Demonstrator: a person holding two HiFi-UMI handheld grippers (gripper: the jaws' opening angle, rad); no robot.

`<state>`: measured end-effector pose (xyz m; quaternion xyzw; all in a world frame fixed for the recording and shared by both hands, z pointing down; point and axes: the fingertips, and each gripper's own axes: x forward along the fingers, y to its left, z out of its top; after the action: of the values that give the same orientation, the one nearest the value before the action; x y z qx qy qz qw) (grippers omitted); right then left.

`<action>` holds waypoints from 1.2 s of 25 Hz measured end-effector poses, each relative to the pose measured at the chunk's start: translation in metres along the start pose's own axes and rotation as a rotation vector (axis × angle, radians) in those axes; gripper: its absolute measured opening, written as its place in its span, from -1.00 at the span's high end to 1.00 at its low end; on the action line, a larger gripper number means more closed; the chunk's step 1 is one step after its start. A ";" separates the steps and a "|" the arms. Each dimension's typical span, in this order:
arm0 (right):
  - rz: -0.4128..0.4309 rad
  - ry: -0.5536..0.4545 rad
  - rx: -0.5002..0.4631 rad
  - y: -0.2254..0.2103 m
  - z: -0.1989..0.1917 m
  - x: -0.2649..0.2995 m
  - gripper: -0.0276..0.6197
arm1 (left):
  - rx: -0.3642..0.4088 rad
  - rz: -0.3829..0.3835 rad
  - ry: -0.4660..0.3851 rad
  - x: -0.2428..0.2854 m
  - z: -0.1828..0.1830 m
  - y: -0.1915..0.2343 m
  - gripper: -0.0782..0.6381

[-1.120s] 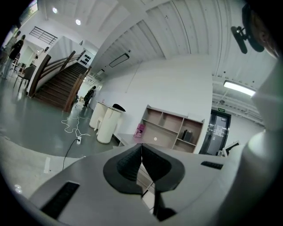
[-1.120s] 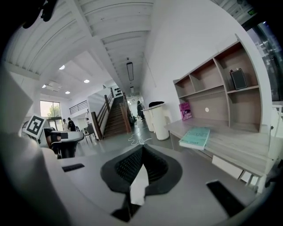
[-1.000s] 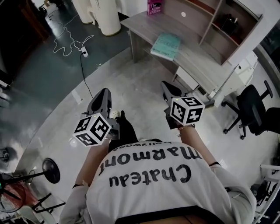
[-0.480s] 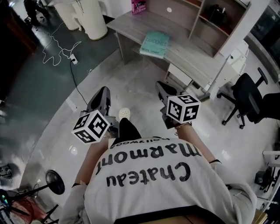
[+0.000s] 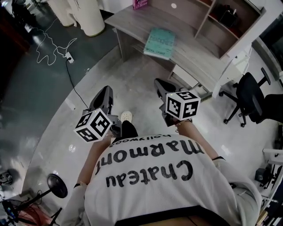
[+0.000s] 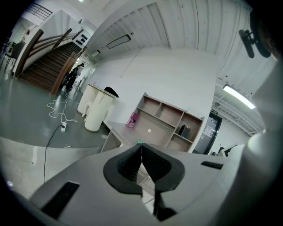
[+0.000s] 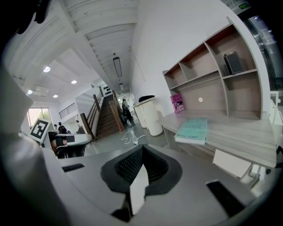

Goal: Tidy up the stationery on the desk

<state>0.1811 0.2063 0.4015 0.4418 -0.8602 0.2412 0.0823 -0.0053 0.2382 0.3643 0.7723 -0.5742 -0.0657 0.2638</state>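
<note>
**Left gripper** point(image 5: 106, 91) – held at 9 o'clock of the person's white shirt point(image 5: 154, 185), low over the pale floor point(image 5: 132, 84). In the left gripper view its dark pads point(image 6: 132, 161) are pressed together along one seam, with nothing between them. Its marker cube point(image 5: 93, 125) faces up.

**Right gripper** point(image 5: 159, 83) – held at 12 o'clock of the shirt and aimed toward the desk. Its jaws are clenched fully together and nothing is gripped. Its marker cube point(image 5: 182, 105) is tilted.

**Desk** point(image 5: 208, 59) – grey wood, at 1 o'clock in the head view, well apart from both grippers. A shelf unit point(image 5: 208, 22) with open compartments stands along its far edge.

**Teal book** point(image 5: 160, 43) – lies flat on the desktop near the front edge, at 12 o'clock from the right gripper. It is untouched.

**Pink book** point(image 5: 140, 3) – stands upright at the desk's far left corner, at 11 o'clock from the teal book.

**Dark box** point(image 7: 233, 62) – in an upper right compartment of the shelf unit.

**Office chair** point(image 5: 250, 99) – black, at 3 o'clock in the head view, beside the desk's right end.

**White cylinders** point(image 5: 90, 17) – a pair on the dark floor at 11 o'clock, left of the desk.

**Cable** point(image 5: 53, 44) – white, looped over the dark floor, ending at a power strip point(image 5: 68, 57).

**Staircase** point(image 6: 44, 62) – at 10 o'clock in the left gripper view.
</note>
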 end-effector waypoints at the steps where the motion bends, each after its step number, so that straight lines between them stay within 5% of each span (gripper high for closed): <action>1: -0.005 -0.003 0.001 -0.001 0.005 0.009 0.87 | -0.001 -0.003 0.002 0.007 0.006 0.006 0.74; 17: -0.161 -0.072 0.062 -0.031 0.095 0.133 0.87 | 0.020 -0.125 0.042 0.140 0.111 0.080 0.74; 30: -0.297 -0.051 0.163 -0.061 0.092 0.200 0.87 | 0.015 -0.201 0.149 0.219 0.128 0.133 0.74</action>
<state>0.1169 -0.0129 0.4128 0.5753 -0.7647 0.2843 0.0592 -0.0975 -0.0328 0.3639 0.8306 -0.4732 -0.0300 0.2921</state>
